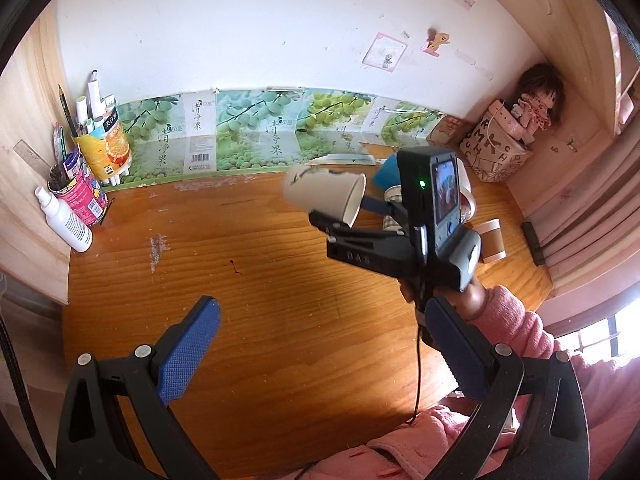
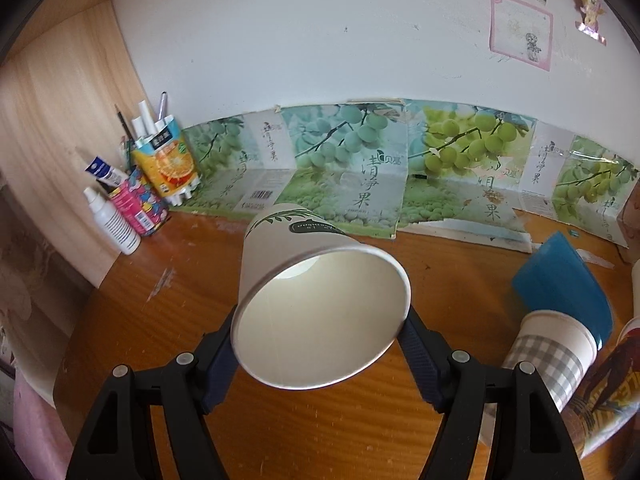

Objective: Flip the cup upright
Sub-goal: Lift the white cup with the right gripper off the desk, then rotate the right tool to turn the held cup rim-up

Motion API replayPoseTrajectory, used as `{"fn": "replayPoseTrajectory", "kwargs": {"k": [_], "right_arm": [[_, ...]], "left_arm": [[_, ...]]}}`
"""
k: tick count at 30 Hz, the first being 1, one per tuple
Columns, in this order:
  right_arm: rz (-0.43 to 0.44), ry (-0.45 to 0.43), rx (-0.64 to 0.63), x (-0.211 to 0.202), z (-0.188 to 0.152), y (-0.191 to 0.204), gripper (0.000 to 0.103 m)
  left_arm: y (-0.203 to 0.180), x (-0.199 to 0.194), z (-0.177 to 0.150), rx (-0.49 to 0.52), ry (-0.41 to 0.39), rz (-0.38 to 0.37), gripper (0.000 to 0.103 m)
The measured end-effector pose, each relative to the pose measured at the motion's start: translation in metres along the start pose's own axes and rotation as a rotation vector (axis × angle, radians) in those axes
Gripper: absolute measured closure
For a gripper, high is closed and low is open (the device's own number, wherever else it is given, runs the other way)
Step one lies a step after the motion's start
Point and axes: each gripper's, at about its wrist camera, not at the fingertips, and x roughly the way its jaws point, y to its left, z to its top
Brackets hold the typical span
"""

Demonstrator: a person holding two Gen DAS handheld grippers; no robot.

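Above the tabletop, rt claw gripped the cup at the rim, axis near-horizontal, mouth toward the claw; lt claw spread, idle.

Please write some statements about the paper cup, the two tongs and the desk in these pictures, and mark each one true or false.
1. The right tongs hold the white paper cup above the wooden desk. True.
2. The cup stands upright on the desk. False: it is held in the air, tipped, its open mouth turned toward the right wrist camera.
3. The left tongs grip a second cup. False: they are open and hold nothing.
4. A white spray bottle stands at the desk's left side, beside a pink pen holder. True.
5. The held cup is full of water. False: its inside looks empty.
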Motion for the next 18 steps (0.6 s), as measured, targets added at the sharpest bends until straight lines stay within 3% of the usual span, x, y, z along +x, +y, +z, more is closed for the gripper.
{"fn": "replayPoseTrajectory", "kwargs": {"k": [13,18], "right_arm": [[0.156,0.193,-0.108,-0.065,-0.07,-0.01,0.029],[0.22,0.289,-0.201,-0.084,-0.093,-0.019,0.029]], "left_arm": [[-0.033,-0.009,-0.031,-0.039,-0.004,0.057,0.001],[-0.052,-0.005,-0.042,-0.059,-0.014,0.126,0.001]]}}
